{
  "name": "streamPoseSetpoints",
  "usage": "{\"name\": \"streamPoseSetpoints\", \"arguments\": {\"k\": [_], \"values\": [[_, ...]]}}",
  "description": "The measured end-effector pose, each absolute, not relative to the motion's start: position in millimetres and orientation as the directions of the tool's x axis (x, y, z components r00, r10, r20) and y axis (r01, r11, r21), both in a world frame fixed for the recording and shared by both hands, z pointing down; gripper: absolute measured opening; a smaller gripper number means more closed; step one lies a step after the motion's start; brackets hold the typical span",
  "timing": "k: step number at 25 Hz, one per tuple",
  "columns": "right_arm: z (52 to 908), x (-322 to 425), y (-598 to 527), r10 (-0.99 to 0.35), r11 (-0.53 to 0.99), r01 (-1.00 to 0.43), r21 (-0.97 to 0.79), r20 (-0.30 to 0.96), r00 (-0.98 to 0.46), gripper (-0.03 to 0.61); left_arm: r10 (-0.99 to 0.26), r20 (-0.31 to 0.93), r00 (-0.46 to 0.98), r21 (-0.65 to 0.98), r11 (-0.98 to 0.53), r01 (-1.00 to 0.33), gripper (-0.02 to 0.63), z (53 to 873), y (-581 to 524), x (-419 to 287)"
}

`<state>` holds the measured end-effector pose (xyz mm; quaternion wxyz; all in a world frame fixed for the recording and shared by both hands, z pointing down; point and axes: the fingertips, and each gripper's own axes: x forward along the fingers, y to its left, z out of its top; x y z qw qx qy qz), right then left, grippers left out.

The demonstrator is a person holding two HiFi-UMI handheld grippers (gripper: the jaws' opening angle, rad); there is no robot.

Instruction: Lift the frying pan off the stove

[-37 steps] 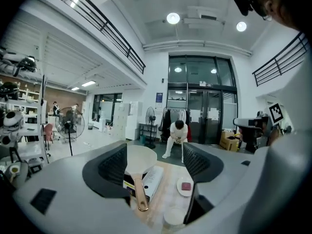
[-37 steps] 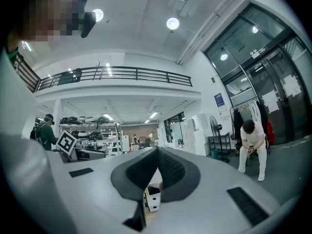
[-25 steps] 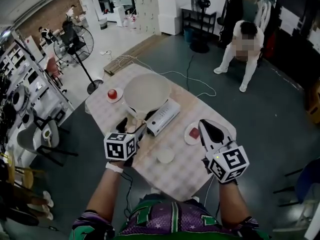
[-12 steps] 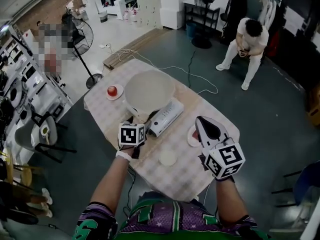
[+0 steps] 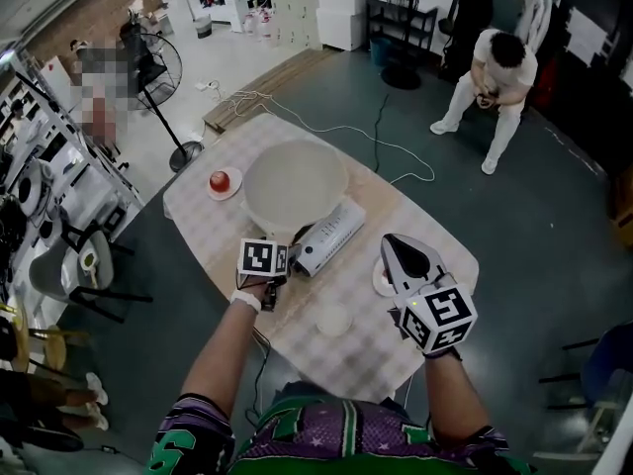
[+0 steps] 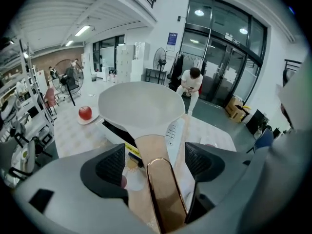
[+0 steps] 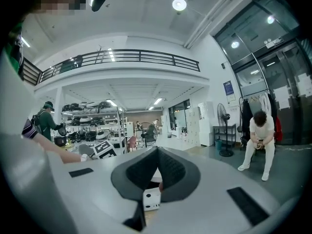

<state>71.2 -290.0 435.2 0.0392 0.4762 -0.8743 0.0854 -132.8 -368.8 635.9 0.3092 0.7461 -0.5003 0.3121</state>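
A cream frying pan (image 5: 295,188) sits on a white stove (image 5: 331,234) in the middle of the table. In the left gripper view the pan (image 6: 144,108) fills the centre and its copper-coloured handle (image 6: 163,199) runs back between the jaws. My left gripper (image 6: 155,162) straddles that handle with a gap on each side, and its jaws are opening. In the head view the left gripper (image 5: 277,250) is at the pan's near edge. My right gripper (image 5: 407,255) hangs shut and empty over the table's right side, with its pads (image 7: 157,169) together.
A red apple on a small plate (image 5: 221,182) lies left of the pan. A small white dish (image 5: 334,319) sits near the front of the table (image 5: 415,334). A plate (image 5: 380,277) is partly hidden by the right gripper. A person (image 5: 499,77) sits beyond the table, and a fan (image 5: 148,67) stands at the left.
My left gripper has moved forward and to the right, up to the pan's near edge. The right gripper has shifted only slightly. The pan has not moved.
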Motion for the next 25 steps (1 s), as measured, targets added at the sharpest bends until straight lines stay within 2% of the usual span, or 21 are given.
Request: {"name": "streamPoseSetpoints", "arguments": {"k": [8, 16, 17, 19, 25], "values": [[439.1, 77.9, -294.7, -0.823, 0.535, -0.836, -0.125, 0.147, -0.549, 0.006, -0.393, 0.879, 0.269, 0.150, -0.309, -0.939, 0.391, 670.9, -381.0, -125.8], [439.9, 86.1, -292.2, -0.827, 0.529, -0.836, -0.143, 0.134, -0.546, 0.006, -0.256, 0.905, 0.340, 0.287, -0.226, -0.931, 0.390, 700.7, -382.1, -121.9], [440.1, 86.3, -291.8, -0.828, 0.527, -0.837, -0.147, 0.133, -0.545, 0.006, -0.237, 0.904, 0.357, 0.309, -0.215, -0.926, 0.371, 703.2, -380.1, -120.0], [440.4, 86.8, -291.8, -0.830, 0.523, -0.838, -0.155, 0.133, -0.542, 0.006, -0.222, 0.903, 0.369, 0.328, -0.203, -0.923, 0.224, 704.1, -378.5, -116.4], [446.8, 83.3, -286.7, -0.828, 0.518, -0.840, -0.163, 0.151, -0.540, 0.006, -0.256, 0.872, 0.417, 0.387, -0.162, -0.908, 0.210, 696.7, -381.3, -116.4]]}}
